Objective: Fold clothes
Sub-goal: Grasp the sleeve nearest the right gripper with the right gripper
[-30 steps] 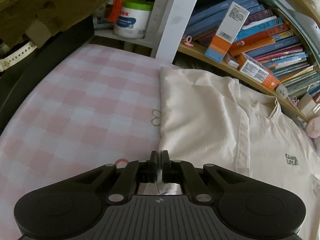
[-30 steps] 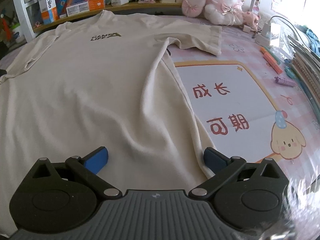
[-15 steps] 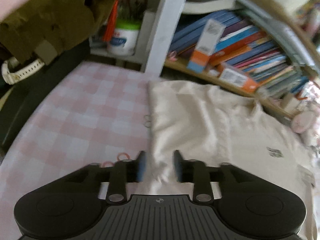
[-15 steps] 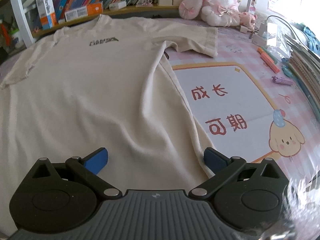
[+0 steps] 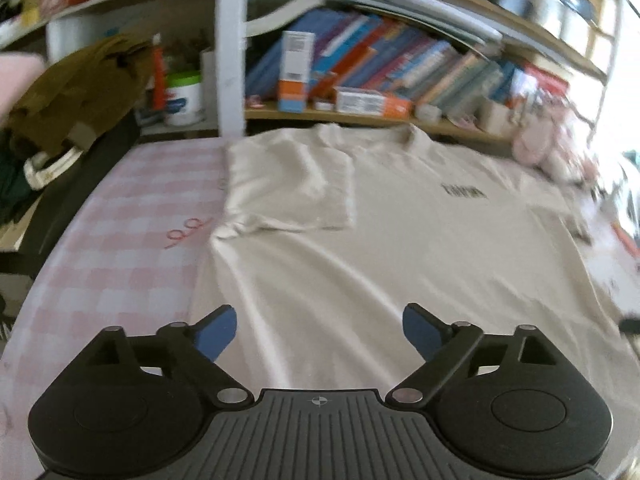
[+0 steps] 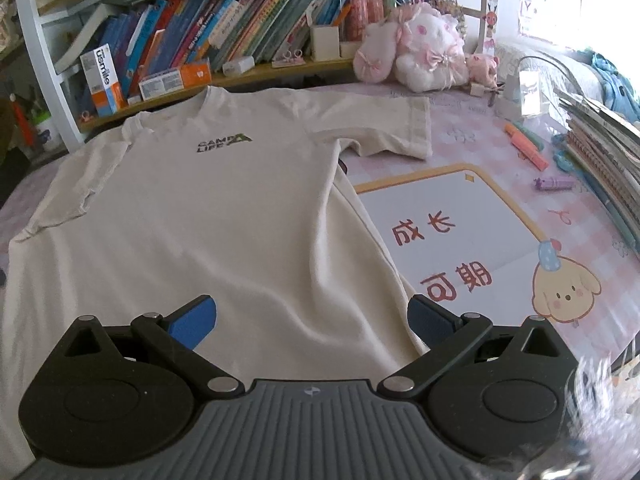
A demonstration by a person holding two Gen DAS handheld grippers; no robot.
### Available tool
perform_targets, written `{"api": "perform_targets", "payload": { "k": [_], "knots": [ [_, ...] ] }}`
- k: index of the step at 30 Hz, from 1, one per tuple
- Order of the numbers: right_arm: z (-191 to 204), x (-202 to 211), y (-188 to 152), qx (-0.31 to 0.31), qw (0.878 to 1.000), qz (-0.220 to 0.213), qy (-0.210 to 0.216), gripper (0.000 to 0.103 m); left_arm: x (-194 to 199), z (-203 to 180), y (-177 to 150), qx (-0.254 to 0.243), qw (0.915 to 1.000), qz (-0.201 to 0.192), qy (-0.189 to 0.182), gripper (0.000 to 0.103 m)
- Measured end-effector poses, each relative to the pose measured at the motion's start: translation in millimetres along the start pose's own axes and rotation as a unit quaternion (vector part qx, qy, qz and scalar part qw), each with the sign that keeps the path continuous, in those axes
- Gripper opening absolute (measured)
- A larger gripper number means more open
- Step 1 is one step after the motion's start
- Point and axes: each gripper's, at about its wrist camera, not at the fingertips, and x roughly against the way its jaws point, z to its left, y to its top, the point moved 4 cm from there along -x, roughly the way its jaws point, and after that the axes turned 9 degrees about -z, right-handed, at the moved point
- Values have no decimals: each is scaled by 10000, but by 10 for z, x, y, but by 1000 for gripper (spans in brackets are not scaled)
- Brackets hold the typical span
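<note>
A cream T-shirt (image 6: 224, 216) with a small dark chest logo (image 6: 225, 143) lies flat, front up, on a pink checked cloth. In the left wrist view the shirt (image 5: 400, 248) has its left sleeve (image 5: 288, 184) folded in onto the body. The other sleeve (image 6: 384, 128) lies spread out to the right. My left gripper (image 5: 319, 330) is open and empty above the shirt's lower left part. My right gripper (image 6: 312, 318) is open and empty above the shirt's lower right hem.
A bookshelf (image 6: 224, 40) full of books runs along the back edge. Pink plush toys (image 6: 416, 52) sit at the back right. A printed mat (image 6: 456, 240) lies right of the shirt, with pens (image 6: 524, 148) and stacked books (image 6: 600, 148) beyond. A brown bag (image 5: 76, 92) sits at far left.
My left gripper has opened, let go of the sleeve, and pulled back and right over the shirt body. The sleeve now lies folded inward. My right gripper stayed open and rose a little.
</note>
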Motion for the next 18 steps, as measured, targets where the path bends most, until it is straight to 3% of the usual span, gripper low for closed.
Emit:
{"api": "perform_targets", "payload": {
  "k": [9,18],
  "knots": [
    [-106,-20,63,-124,9999,27,-88,103,75,-476,-199,-531,9966,247,-577,93],
    [-368,-275,202,-451,9988,154,133,101,-33,-630,-177,-398,9984,354,-182,93]
  ]
}}
